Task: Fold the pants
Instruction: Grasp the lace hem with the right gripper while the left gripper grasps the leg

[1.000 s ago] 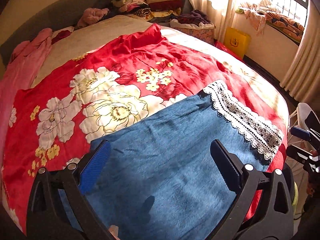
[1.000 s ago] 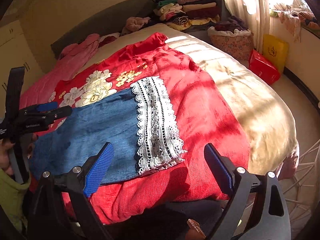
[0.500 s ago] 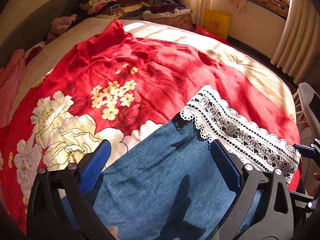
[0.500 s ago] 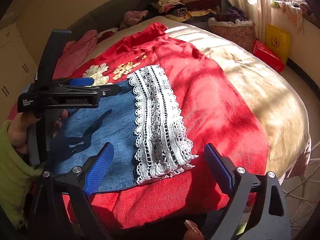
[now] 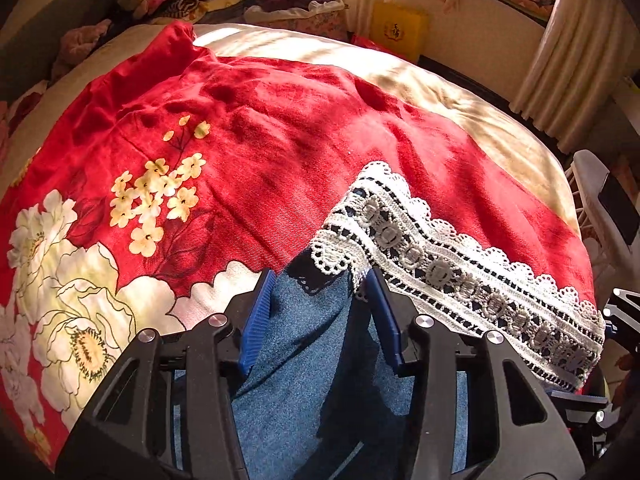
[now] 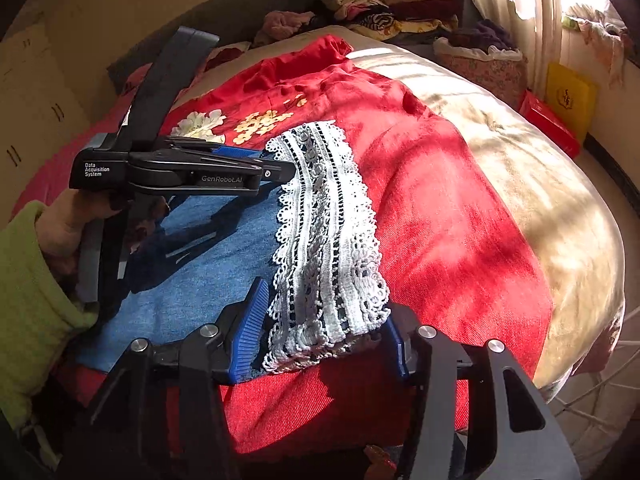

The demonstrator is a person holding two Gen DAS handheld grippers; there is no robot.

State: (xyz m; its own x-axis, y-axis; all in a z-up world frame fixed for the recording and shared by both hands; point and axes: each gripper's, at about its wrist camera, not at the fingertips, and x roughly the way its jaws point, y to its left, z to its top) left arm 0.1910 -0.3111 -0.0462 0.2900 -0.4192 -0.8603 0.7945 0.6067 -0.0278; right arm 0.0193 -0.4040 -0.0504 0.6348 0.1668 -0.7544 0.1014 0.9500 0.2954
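The pants [image 5: 304, 380], blue denim with a broad white lace hem [image 5: 460, 268], lie spread on the red floral bedspread [image 5: 248, 160] that covers the bed [image 6: 552, 184]. In the left wrist view the left tool [image 5: 320, 280] sits low over the denim, its blue pads [image 5: 260, 312] drawn partway in on either side of a raised ridge of cloth right where the denim meets the lace; the pads flank the fabric closely, but whether they actually press it I cannot tell. The lace runs away from that tool's tip to its right and reaches the bed's edge.

In the right wrist view the right tool [image 6: 324, 320] has its two blue fingers [image 6: 250, 332] on either side of the near end of the lace hem, which bunches up between them and overhangs the red cover just ahead of the tool. The lace fills the gap between the fingers, though a firm pinch is not clear from here. Ahead and to that tool's left, the left tool [image 6: 280, 172] appears side-on, held by a hand [image 6: 76, 216] in a green sleeve [image 6: 28, 312], its tip at the far corner of the lace.

Beyond both tools, at the far end of the bed, is a pile of folded clothes [image 6: 392, 4], and a yellow bag [image 5: 398, 32] stands by the curtain [image 5: 568, 56]
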